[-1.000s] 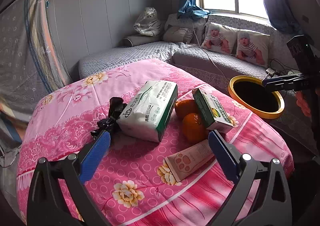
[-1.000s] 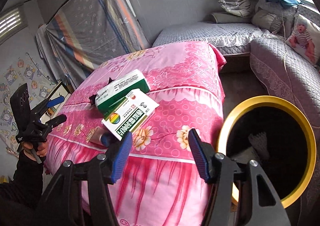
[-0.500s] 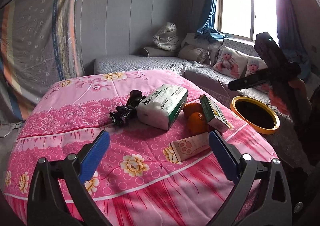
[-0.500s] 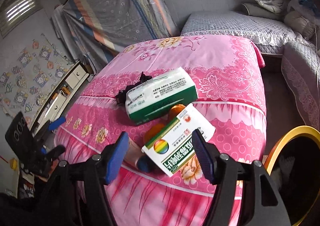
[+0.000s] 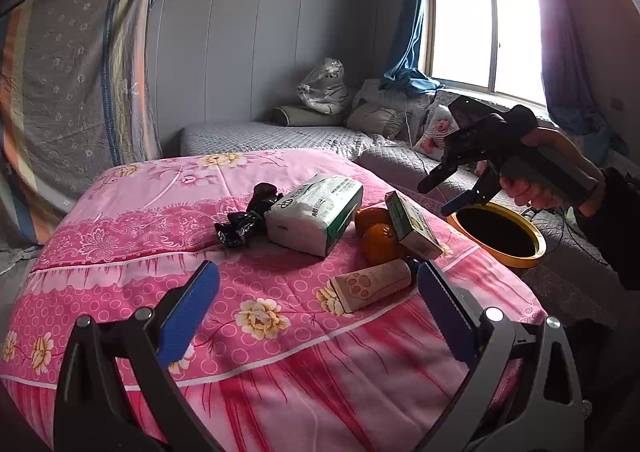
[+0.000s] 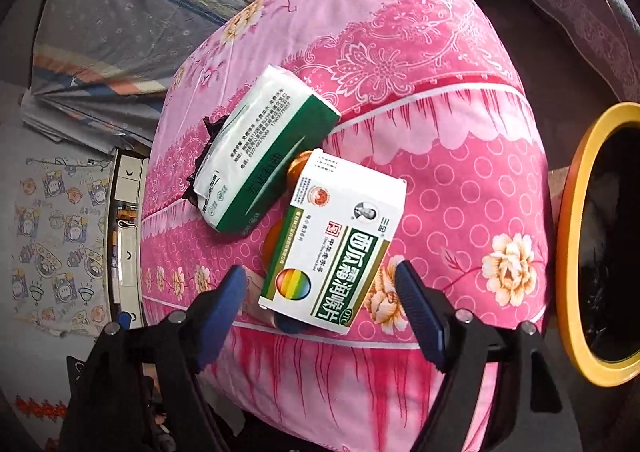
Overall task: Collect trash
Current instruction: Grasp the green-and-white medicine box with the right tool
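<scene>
Table (image 5: pixel 120 260), left to right: black wrapper (image 5: pixel 248 217), tissue pack (image 5: pixel 316 211), medicine box (image 6: pixel 336 244) over oranges (image 5: pixel 378 236). Bin (image 6: pixel 568 244), three o'clock, contents indistinct. Left gripper (image 5: pixel 318 302) open, empty. Right gripper (image 6: pixel 320 316) opening, now nearer, straddling box without touching it.

1. My pads (image 5: pixel 188 308) are blue on black frames, on both grippers.
2. The cloth (image 5: pixel 132 219) is pink with cream flowers, white rings and dark red streaks at 6 o'clock.
3. The tissue pack (image 5: pixel 316 211) is white with a green end and dark print.
4. The box (image 6: pixel 336 244) is white and green, with a rainbow disc and white characters.
5. I see two oranges (image 5: pixel 378 242), orange; a tube (image 5: pixel 374 284) in beige with a paw print; a wrapper (image 5: pixel 246 221), glossy black.
6. The bin (image 5: pixel 520 258) at 3 o'clock has a yellow rim and black inside.
7. Curtains (image 5: pixel 408 27) are blue; the sofa (image 5: pixel 280 133) is grey and quilted.
</scene>
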